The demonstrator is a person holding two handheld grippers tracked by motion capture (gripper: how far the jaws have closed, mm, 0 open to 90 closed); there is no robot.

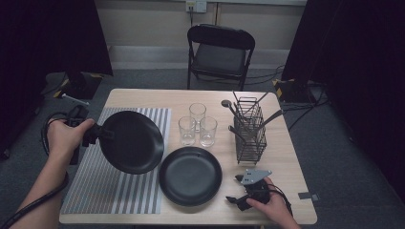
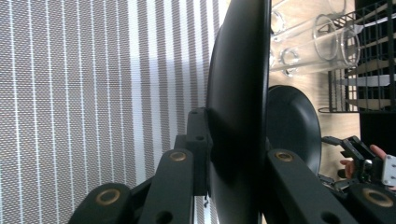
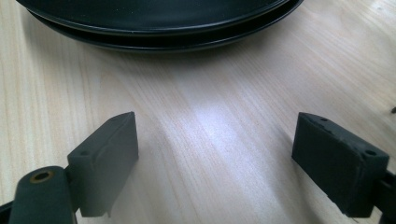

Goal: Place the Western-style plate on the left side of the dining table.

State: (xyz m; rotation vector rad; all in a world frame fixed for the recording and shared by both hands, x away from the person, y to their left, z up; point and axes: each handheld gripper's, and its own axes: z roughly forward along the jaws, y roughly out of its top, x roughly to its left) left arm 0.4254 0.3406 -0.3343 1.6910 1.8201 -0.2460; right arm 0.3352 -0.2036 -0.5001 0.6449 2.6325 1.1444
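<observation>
My left gripper [image 1: 106, 135] is shut on the rim of a black plate [image 1: 131, 142] and holds it tilted in the air over the striped placemat [image 1: 114, 191]. In the left gripper view this plate [image 2: 238, 84] stands edge-on between the two jaws of my left gripper [image 2: 238, 149]. A second black plate [image 1: 190, 175] lies flat on the table near its front edge. My right gripper [image 1: 233, 189] rests on the table just right of that plate. In the right gripper view my right gripper [image 3: 217, 149] is open with bare wood between the pads, and the lying plate [image 3: 154, 18] is just ahead.
Three clear glasses [image 1: 198, 126] stand together behind the lying plate. A black wire caddy [image 1: 250, 131] with utensils stands at the right. Behind the wooden table [image 1: 282, 157] is a black folding chair [image 1: 219, 52].
</observation>
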